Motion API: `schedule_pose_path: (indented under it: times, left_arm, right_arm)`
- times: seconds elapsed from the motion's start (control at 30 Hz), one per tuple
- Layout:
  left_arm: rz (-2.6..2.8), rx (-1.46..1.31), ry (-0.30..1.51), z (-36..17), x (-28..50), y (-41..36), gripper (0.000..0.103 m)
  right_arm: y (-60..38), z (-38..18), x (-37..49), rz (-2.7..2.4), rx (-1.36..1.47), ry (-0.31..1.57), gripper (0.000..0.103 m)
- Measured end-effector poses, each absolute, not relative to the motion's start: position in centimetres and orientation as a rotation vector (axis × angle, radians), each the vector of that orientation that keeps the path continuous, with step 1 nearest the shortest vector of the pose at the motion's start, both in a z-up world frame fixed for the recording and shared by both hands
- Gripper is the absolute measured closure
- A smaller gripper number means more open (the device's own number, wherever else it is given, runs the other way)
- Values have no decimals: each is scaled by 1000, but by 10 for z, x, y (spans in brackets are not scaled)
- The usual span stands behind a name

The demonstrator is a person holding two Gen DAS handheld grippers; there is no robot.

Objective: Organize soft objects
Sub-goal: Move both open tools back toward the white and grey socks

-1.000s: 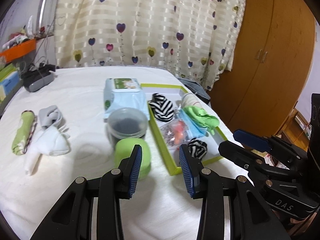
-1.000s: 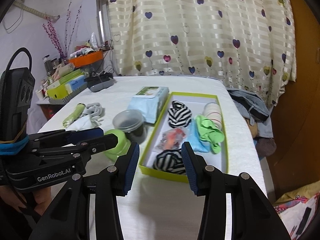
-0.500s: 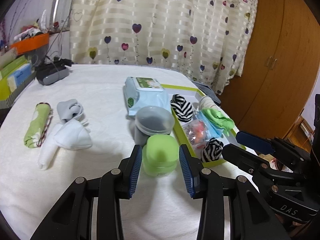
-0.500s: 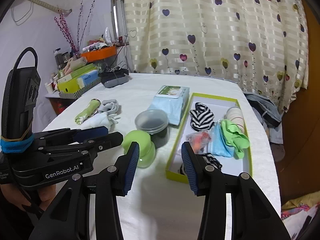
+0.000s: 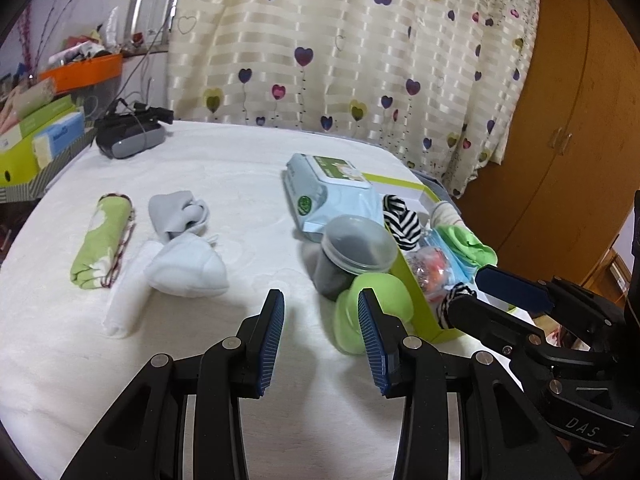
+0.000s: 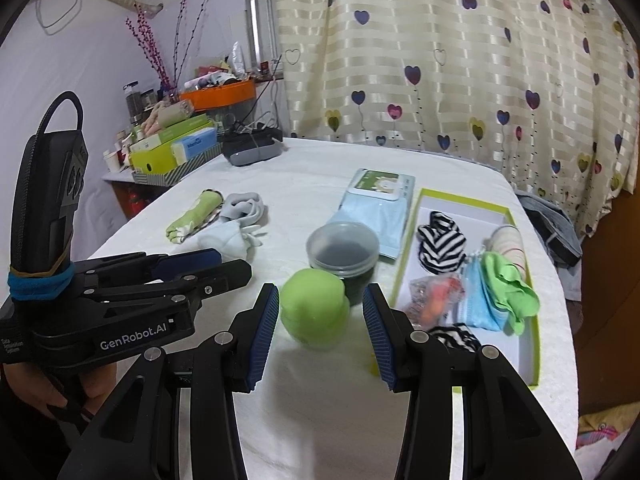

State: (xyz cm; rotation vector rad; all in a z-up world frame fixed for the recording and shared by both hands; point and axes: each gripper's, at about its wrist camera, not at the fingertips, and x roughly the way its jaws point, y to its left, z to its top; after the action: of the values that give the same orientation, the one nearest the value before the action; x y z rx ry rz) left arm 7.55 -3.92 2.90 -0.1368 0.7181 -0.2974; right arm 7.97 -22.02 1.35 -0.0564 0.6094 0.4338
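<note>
Two tongs, left (image 5: pixel 320 334) and right (image 6: pixel 320 330), both part-open and empty, near green jar (image 6: pixel 314 312) on bench (image 5: pixel 200 360).

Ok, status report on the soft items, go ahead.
Both hand-held grippers open, empty: left, right. Socks and rolled cloth loose on the bed; several soft pieces already in the green box. Green lidded jar sits ahead of right gripper.

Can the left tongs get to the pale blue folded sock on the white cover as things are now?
Probably yes. The left tongs stand open and empty, and the pale blue sock lies just ahead, to their left, with only bare white cover between. The green container sits off to the right, out of the way.
</note>
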Motion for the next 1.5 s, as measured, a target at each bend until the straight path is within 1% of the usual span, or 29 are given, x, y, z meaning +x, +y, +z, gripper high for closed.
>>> schedule_pose_path:
  times: [0.3, 0.6, 1.0, 1.43, 1.5]
  left_arm:
    - [-264, -147, 703, 33, 79, -20, 66]
    - [-177, -169, 696, 29, 83, 18, 66]
    - [-67, -209, 724, 12, 95, 71, 66]
    - [-68, -227, 781, -12, 110, 93, 64]
    - [-74, -229, 787, -14, 111, 95, 64]
  right_arm:
    - [-200, 16, 89, 471, -75, 612, 58]
    - [-176, 13, 97, 518, -97, 626, 58]
    - [-135, 4, 121, 579, -114, 662, 58]
    - [-95, -16, 154, 619, -97, 749, 58]
    - [-90, -21, 160, 613, -92, 759, 55]
